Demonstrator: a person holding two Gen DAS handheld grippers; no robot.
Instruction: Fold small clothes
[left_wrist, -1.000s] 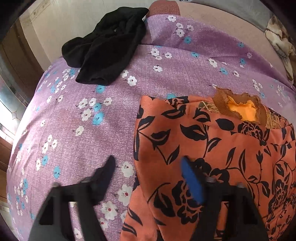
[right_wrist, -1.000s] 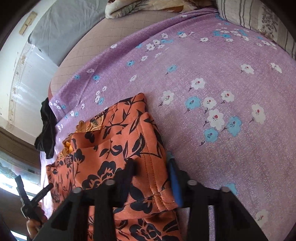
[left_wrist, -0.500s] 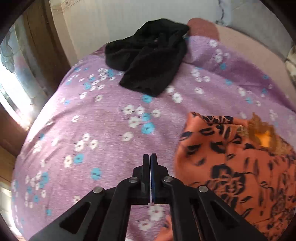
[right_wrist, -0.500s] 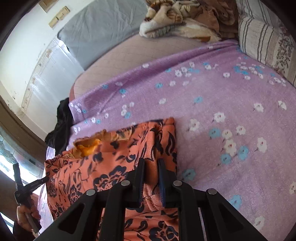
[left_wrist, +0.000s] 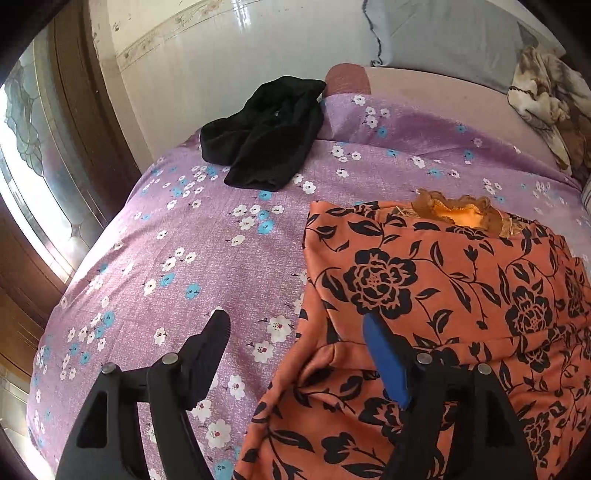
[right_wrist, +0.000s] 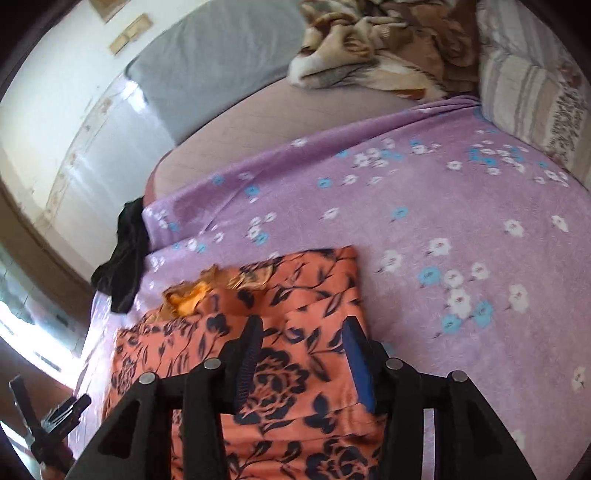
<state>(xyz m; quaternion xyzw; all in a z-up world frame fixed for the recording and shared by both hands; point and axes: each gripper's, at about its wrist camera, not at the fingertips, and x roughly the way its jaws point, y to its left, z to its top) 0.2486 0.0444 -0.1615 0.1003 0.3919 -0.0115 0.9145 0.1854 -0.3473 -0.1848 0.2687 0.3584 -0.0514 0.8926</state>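
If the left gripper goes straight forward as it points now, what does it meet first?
Probably the left edge of the orange floral garment, lying on the purple sheet. The left gripper is open astride that edge; depth is uncertain.

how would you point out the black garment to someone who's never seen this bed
Start at the purple floral bedsheet and follow it to its far corner by the wall. The black garment lies crumpled there, plain and dark, well apart from the orange floral garment nearer the grippers.

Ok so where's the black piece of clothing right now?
The black garment lies crumpled at the far left edge of the purple floral sheet, near the wall, beyond and left of the orange floral garment; the right wrist view shows it at mid-left.
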